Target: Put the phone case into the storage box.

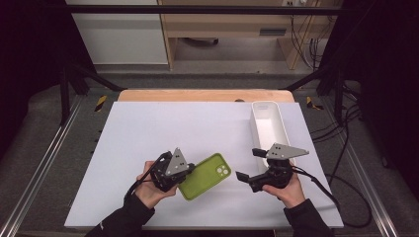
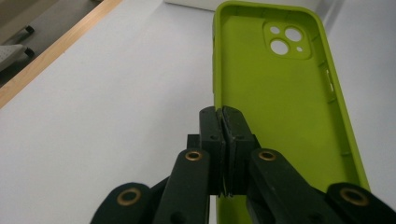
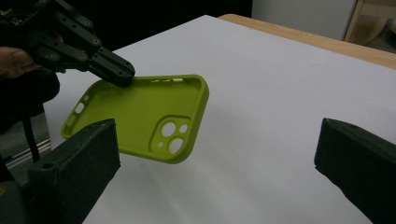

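A lime-green phone case [image 1: 207, 175] with its hollow side up is at the near middle of the white table. My left gripper [image 1: 188, 171] is shut on its long side wall. In the left gripper view the jaws pinch that wall [image 2: 223, 119], and the case [image 2: 280, 93] runs away from them with the camera cut-out at the far end. My right gripper [image 1: 249, 164] stands open just right of the case, with nothing between its jaws. The right gripper view has the case [image 3: 140, 116] tilted and lifted a little off the table, with the left gripper [image 3: 119, 74] clamped on its far rim.
A long white tray [image 1: 254, 126] stands at the back right of the table, just beyond my right gripper. The white table top [image 1: 163, 128] lies bare to the left and back. A wooden table edge [image 1: 197, 95] runs along the far side.
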### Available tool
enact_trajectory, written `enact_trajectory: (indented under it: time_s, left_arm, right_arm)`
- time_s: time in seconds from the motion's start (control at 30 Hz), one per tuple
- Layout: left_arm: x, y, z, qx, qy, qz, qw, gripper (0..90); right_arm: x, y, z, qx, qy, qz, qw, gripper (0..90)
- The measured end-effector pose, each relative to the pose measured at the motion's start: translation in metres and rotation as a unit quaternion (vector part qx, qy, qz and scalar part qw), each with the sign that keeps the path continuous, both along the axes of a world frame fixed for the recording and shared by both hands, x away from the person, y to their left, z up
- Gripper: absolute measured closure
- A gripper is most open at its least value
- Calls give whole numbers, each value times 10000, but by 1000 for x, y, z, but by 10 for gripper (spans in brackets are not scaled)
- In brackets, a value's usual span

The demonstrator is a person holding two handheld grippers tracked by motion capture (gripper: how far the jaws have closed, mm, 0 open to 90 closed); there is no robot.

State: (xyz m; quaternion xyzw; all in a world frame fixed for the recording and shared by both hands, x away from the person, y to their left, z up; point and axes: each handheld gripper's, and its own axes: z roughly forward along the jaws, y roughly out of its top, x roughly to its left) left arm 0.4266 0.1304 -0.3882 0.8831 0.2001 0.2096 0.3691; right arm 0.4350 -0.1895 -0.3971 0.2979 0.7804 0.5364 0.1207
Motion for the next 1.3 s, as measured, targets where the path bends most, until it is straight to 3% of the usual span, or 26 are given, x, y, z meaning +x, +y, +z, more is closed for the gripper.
enact_trajectory:
  time_s: [0.83, 1.3]
  left_arm:
    - [-2, -1, 2, -17, -92, -32, 10000, 881]
    - [-1, -1, 2, -22, -124, -40, 9999, 881]
  right_arm:
    - [15, 35, 12, -241, 186, 199, 9993, 14]
    - [28, 46, 14, -316, 311, 144, 9989, 22]
